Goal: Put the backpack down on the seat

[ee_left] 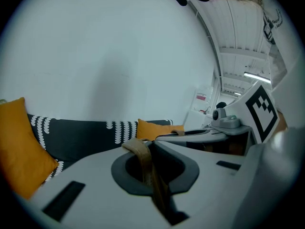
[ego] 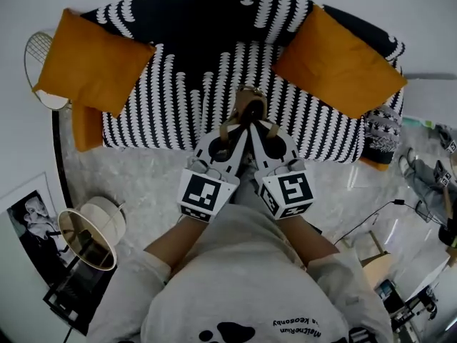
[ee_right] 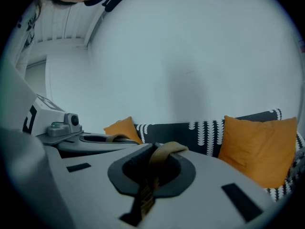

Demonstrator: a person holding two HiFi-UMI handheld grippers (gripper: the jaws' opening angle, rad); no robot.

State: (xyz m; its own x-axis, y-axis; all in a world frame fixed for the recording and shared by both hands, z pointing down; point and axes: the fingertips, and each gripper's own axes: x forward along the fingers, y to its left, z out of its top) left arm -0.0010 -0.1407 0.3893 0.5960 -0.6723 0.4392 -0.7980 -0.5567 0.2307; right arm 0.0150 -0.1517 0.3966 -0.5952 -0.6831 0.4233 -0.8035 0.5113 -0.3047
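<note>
Shirt (ego: 243,284), 6 o'clock: upside-down print line near hem, too small to read surely. Wall notice (ee_left: 201,98), 3 o'clock: red heading, illegible.

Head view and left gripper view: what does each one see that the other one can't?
Only the head view shows the lamp and the marble floor in front of the sofa.

Only the left gripper view shows the ceiling lights, and it looks right into the left tongs, which are shut on a tan strap.

Both show the sofa, its orange cushions, the strap and the right tongs close beside the left.
</note>
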